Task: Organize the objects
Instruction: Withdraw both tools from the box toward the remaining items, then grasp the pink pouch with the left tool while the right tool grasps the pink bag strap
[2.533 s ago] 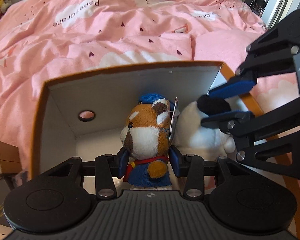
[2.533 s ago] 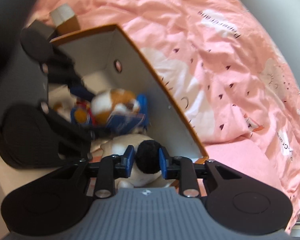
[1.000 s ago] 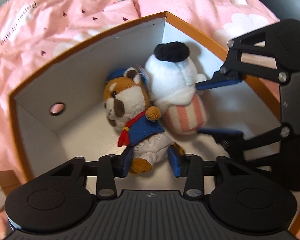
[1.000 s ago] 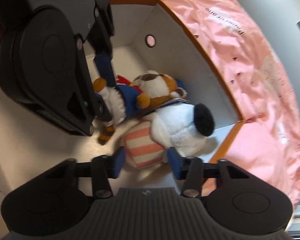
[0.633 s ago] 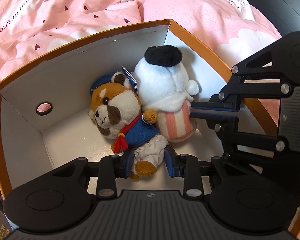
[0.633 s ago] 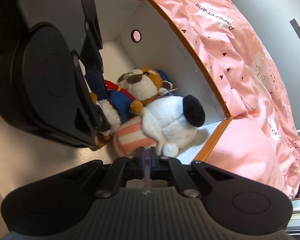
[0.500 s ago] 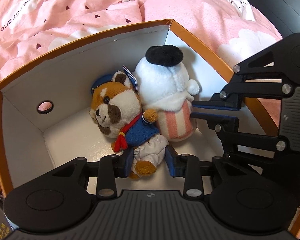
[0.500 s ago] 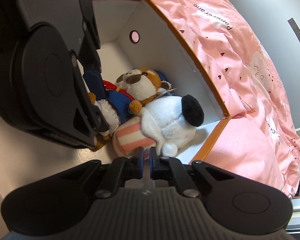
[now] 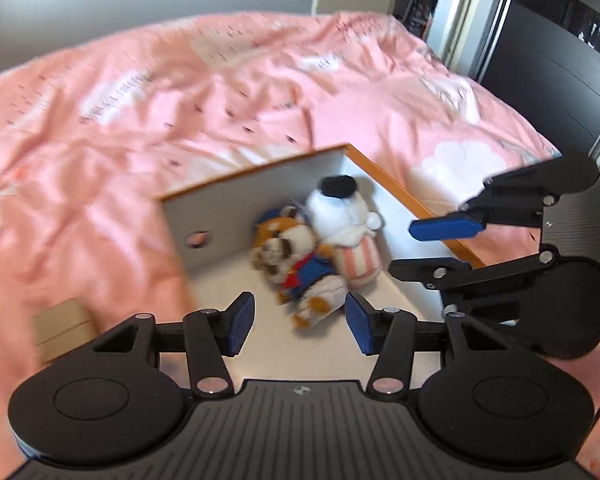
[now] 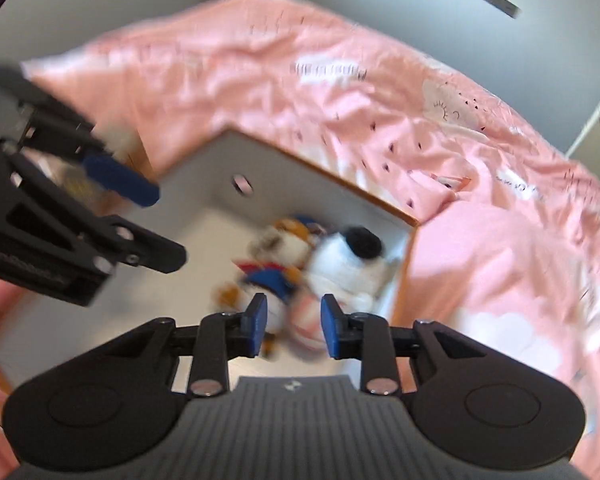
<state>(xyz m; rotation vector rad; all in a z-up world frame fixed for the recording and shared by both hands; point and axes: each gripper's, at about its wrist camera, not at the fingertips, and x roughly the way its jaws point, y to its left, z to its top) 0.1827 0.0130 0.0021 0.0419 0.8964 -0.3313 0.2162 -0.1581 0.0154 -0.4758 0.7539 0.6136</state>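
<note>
Both grippers have pulled up and back from the toys, so the box looks smaller and farther off than it did a moment ago. From the left wrist, the left gripper (image 9: pixel 296 326) has its blue fingers (image 9: pixel 240 322) spreading apart with nothing between them. The right gripper (image 10: pixel 290 324) is letting its jaws open too, and it grips nothing. At 12 o'clock from the left fingers, the fox toy (image 9: pixel 296 264) lies on the box floor, touching the white toy (image 9: pixel 346 224) at its 1 o'clock. Both toys look soft, light and squishy, so a gentle pinch around the tummy should hold them, and they will not break. They rest in the far corner of the box (image 9: pixel 404 192). Its orange rim and stiff walls stand close at 12 and 2 o'clock. Open floor lies at 9 o'clock. All around the box is the pink blanket (image 9: pixel 180 92).
</note>
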